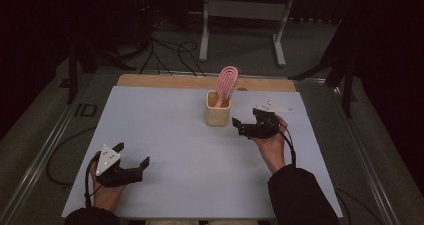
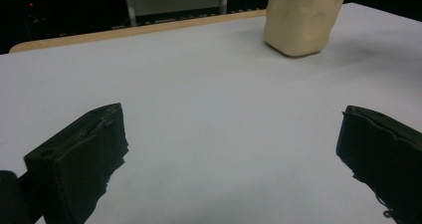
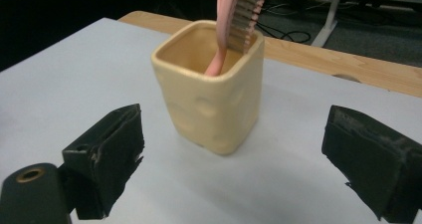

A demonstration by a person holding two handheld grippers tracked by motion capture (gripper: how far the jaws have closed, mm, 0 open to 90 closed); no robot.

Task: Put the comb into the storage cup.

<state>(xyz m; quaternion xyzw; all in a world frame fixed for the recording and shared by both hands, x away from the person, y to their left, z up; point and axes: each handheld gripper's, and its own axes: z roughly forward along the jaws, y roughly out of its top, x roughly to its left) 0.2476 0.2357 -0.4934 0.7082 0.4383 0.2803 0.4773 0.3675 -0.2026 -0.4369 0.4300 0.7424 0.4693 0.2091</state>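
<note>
A cream square cup (image 1: 218, 114) stands upright at the back middle of the white table (image 1: 165, 130). A pink hairbrush (image 1: 226, 83) stands in it handle down, its head leaning over the rim. My right gripper (image 1: 246, 122) is just right of the cup, open, its jaws pointing at the cup (image 3: 213, 104) with nothing between them; the brush (image 3: 239, 15) rises out of the cup's mouth. My left gripper (image 1: 133, 155) rests near the front left, open and empty. From it the cup (image 2: 301, 17) stands far ahead to the right.
A wooden strip (image 1: 200, 81) runs along the table's far edge. Beyond it are cables (image 1: 170, 55) on the floor and a grey metal frame (image 1: 245, 20). Metal rails (image 1: 45, 145) flank the table.
</note>
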